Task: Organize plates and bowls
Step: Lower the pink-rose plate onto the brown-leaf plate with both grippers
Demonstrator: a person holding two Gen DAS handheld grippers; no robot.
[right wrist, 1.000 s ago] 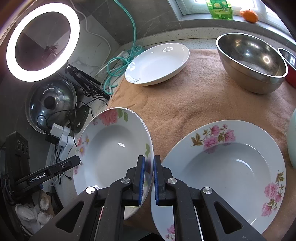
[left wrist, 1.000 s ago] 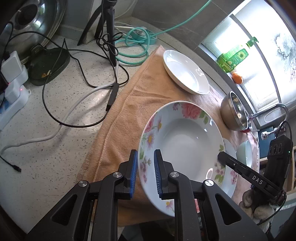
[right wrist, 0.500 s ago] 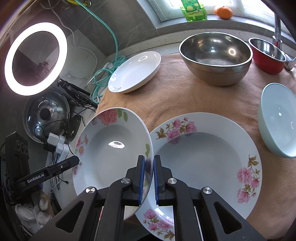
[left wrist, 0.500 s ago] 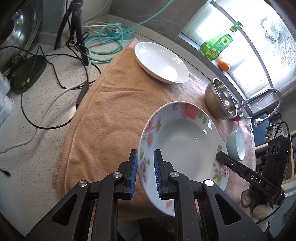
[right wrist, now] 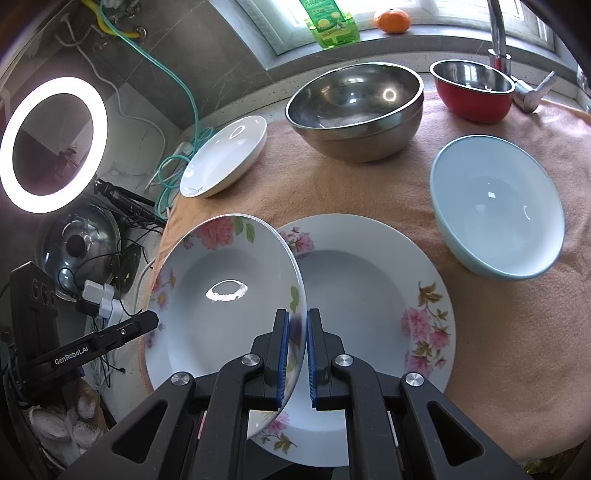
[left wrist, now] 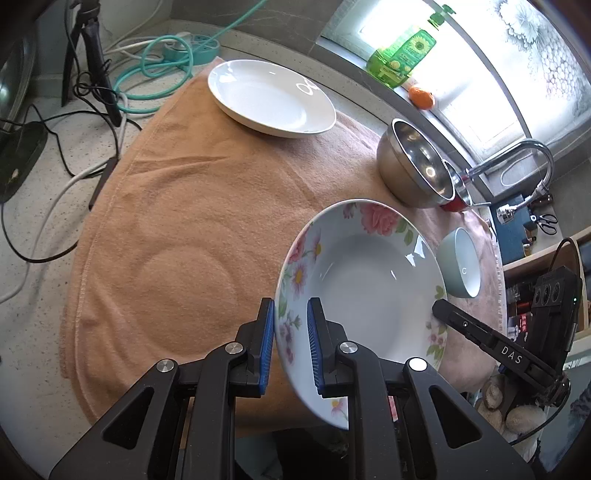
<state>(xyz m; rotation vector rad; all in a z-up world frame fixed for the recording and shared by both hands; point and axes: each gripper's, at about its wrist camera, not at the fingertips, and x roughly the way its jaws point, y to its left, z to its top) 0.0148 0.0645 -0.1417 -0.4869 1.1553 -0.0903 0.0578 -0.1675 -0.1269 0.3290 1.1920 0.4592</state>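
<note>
A lit white ring light (right wrist: pixel 53 144) stands at the left, with a round metal pot lid (right wrist: pixel 79 251) below it and a tangle of black cables (left wrist: pixel 55 122) on the speckled stone counter (left wrist: pixel 33 206). A coiled teal hose (left wrist: pixel 155 77) lies by the edge of the orange terry towel (left wrist: pixel 192 206). On the sill stand a green plastic bottle (right wrist: pixel 328 22) and an orange fruit (right wrist: pixel 392 15), near a chrome tap (left wrist: pixel 517 158).

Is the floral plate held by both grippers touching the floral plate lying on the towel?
Cannot tell. In the right wrist view the held plate overlaps the lying plate, hiding any gap; the left wrist view hides the lying plate entirely.
</note>
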